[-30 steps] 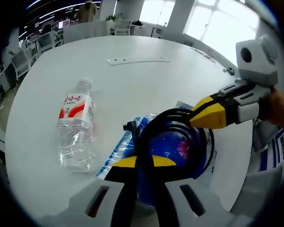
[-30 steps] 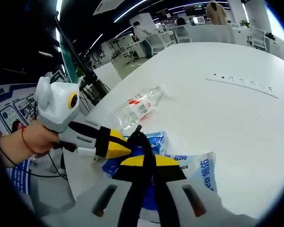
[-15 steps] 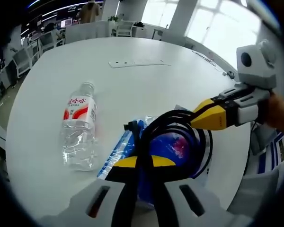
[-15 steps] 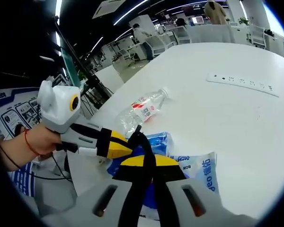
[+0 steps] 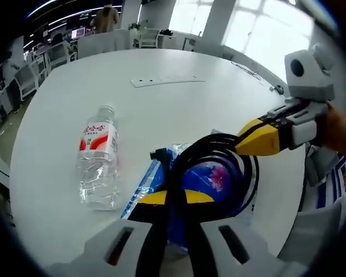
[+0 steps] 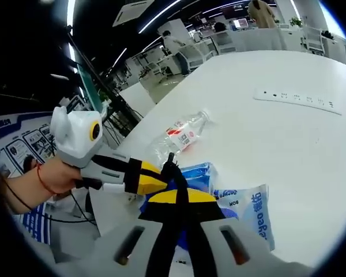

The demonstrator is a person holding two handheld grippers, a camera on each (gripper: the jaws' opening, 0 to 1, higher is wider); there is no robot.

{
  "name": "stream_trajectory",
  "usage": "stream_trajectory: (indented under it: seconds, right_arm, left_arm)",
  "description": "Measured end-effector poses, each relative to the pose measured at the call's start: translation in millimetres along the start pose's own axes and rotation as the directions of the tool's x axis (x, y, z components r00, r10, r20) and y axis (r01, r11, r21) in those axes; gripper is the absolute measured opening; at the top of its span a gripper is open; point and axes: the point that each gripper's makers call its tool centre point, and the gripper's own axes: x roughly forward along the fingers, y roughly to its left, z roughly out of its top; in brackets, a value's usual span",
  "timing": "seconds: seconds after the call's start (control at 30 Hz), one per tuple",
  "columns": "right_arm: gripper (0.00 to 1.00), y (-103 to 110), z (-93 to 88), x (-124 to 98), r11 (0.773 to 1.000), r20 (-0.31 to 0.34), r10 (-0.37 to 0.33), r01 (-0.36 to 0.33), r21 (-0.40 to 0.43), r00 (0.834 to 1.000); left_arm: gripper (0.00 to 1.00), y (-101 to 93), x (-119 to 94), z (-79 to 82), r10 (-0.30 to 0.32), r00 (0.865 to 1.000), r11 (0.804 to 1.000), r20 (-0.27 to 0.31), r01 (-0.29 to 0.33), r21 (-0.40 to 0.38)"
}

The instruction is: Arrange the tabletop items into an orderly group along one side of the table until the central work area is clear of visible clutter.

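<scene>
In the left gripper view, a clear water bottle [image 5: 97,164] with a red-and-white label lies on its side at centre left on the white table [image 5: 179,109], cap toward the top of the frame. To its right, at lower centre, the left gripper [image 5: 169,199] has its yellow-tipped jaws drawn together on a coiled black cable [image 5: 216,151]. The coil hangs above a blue-and-white plastic packet [image 5: 205,182]; whether it touches the packet is hard to tell. At right, the right gripper [image 5: 259,140] comes in, its jaws pinched on the far side of the same coil. A white power strip [image 5: 168,82] lies at upper centre.

In the right gripper view, the left gripper [image 6: 153,180] enters from the left, held by a hand [image 6: 52,176]. At bottom centre the right gripper [image 6: 177,199] is clamped on the cable [image 6: 172,170]. The bottle [image 6: 179,137] lies just above centre, the packet [image 6: 248,210] at lower right, the power strip [image 6: 297,99] at upper right.
</scene>
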Motion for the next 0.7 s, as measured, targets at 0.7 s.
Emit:
stream_trajectory:
  seconds: [0.7]
  right_arm:
    - [0.00,8,11.8,-21,1.000,0.036,0.005,-0.005,-0.014,0.999]
  left_arm:
    - [0.05,-12.6,-17,18.0,-0.006,0.999,1.000,0.033,0.006,-0.005]
